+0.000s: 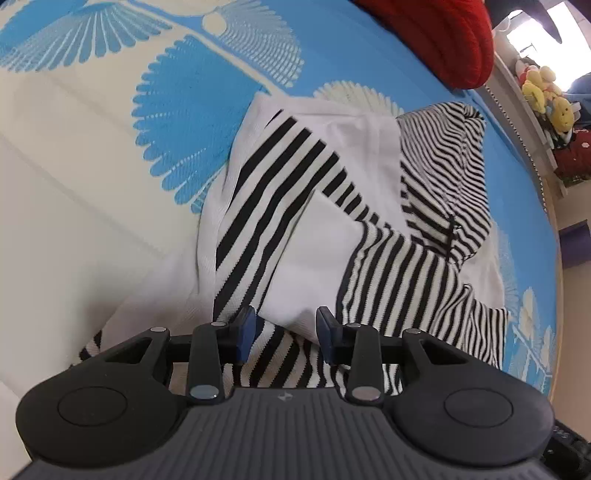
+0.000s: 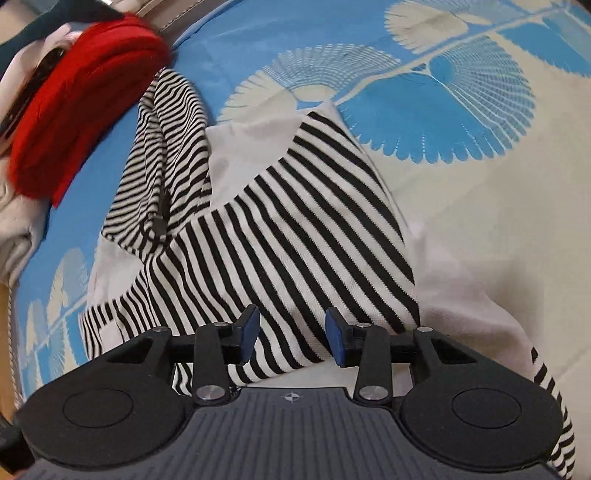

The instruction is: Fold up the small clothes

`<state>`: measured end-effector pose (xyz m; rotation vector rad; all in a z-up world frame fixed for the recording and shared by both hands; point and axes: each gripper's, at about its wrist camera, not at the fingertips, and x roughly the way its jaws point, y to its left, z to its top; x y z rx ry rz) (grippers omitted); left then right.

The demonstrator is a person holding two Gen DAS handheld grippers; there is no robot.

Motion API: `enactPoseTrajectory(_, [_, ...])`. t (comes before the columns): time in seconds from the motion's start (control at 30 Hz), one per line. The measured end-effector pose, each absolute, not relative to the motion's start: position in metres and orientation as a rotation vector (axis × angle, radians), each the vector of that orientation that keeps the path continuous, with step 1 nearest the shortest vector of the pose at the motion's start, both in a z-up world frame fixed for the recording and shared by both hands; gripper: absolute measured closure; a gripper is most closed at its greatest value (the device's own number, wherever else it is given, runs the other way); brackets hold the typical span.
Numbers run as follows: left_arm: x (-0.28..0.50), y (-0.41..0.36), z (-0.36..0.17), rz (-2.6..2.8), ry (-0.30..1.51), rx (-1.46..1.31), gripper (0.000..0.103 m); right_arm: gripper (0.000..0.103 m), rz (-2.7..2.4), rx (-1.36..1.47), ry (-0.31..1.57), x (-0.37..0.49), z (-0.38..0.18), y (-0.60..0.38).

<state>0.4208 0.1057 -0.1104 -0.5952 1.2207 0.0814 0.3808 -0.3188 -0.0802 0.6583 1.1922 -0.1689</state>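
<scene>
Both tools hang parted over striped garment on bedsheet.

A bed fills most of the room here, spread with a bedsheet in bright blue and cream, printed with big fan-shaped leaves on pale stems. Along the bed's far side runs a pale shelf crowded with yellow plush toys, with something dark red below them. Beyond it, daylight glares white through a window. A strip of wooden bed frame edges the mattress.
</scene>
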Motion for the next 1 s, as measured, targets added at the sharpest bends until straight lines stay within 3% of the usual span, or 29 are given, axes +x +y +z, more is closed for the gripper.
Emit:
enactPoseTrajectory(0.13, [0.422, 0.105, -0.122, 0.096, 1.22, -0.619, 0.065, 0.059, -0.168, 0.691, 1.18, 0.384, -0.076, -0.323])
enactPoseTrajectory(0.17, [0.423, 0.105, -0.122, 0.102, 1.214, -0.612, 0.07, 0.057, -0.171, 0.694, 1.179, 0.384, -0.076, -0.324])
enactPoseTrajectory(0.2, [0.423, 0.104, -0.12, 0.108, 1.204, -0.596, 0.085, 0.057, -0.176, 0.695, 1.18, 0.383, -0.075, -0.325])
enactPoseTrajectory(0.27, [0.423, 0.1, -0.111, 0.121, 1.174, -0.531, 0.1, 0.057, -0.188, 0.703, 1.185, 0.383, -0.075, -0.326])
enactPoseTrajectory(0.53, [0.4, 0.094, -0.045, 0.127, 1.046, -0.443, 0.101, 0.057, -0.255, 0.693, 1.177, 0.381, -0.081, -0.324])
enactPoseTrajectory(0.7, [0.404, 0.093, -0.061, 0.141, 1.172, -0.405, 0.099, 0.057, -0.329, 0.715, 1.21, 0.378, -0.098, -0.327])
enactPoseTrajectory(0.87, [0.405, 0.088, -0.061, 0.076, 1.127, -0.363, 0.098, 0.057, -0.457, 0.737, 1.263, 0.375, -0.119, -0.341])
enactPoseTrajectory(0.9, [0.407, 0.085, -0.067, 0.069, 1.14, -0.358, 0.094, 0.057, -0.464, 0.74, 1.264, 0.375, -0.12, -0.342])
enactPoseTrajectory(1.0, [0.409, 0.084, -0.094, 0.089, 1.245, -0.356, 0.093, 0.057, -0.463, 0.733, 1.263, 0.376, -0.118, -0.339])
